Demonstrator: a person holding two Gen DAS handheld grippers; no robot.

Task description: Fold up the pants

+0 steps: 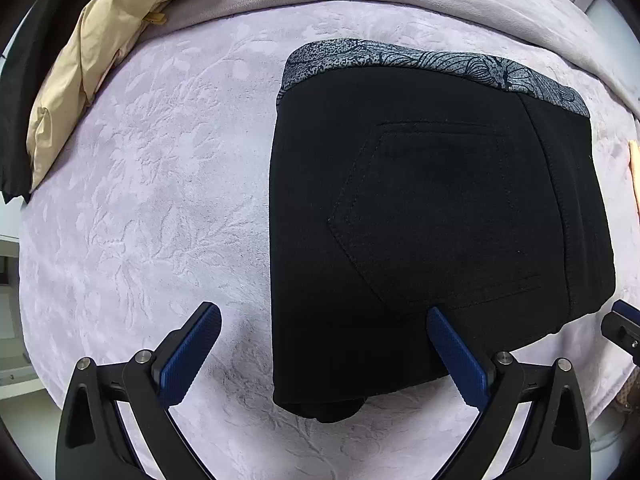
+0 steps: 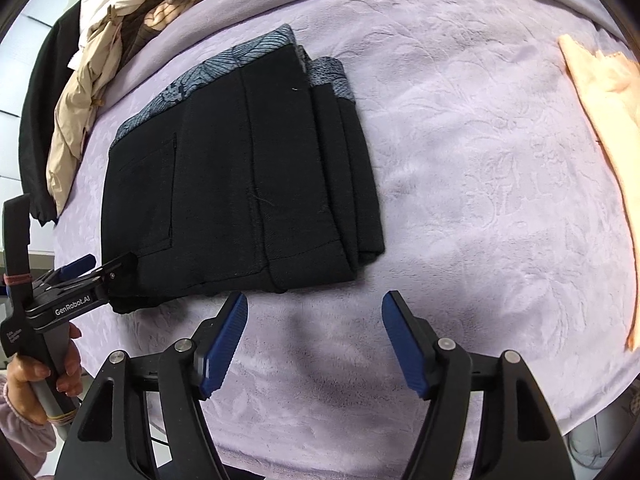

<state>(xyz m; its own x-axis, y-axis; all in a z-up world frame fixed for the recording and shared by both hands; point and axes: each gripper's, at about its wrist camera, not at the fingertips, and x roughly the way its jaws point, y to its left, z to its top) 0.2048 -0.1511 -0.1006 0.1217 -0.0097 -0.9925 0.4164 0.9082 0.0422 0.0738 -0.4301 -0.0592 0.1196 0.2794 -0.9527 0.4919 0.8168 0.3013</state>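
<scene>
My right gripper (image 2: 314, 320) hung nearest, its blue pads (image 2: 224, 344) spread wide with only the lilac embossed blanket (image 2: 480, 200) between them. My left gripper (image 1: 324, 336) likewise stood open, one pad over bare blanket, the other over the near edge of the folded black pants (image 1: 420, 208), pinching nothing. The pants lay as a compact stack near the blanket's middle, long axis running from the near edge toward the far one, patterned grey waistband (image 1: 420, 62) pointing away. A heap of beige and dark clothes (image 2: 100, 80) sat at the far left corner; a peach cloth (image 2: 600, 128) lay along the right edge.
</scene>
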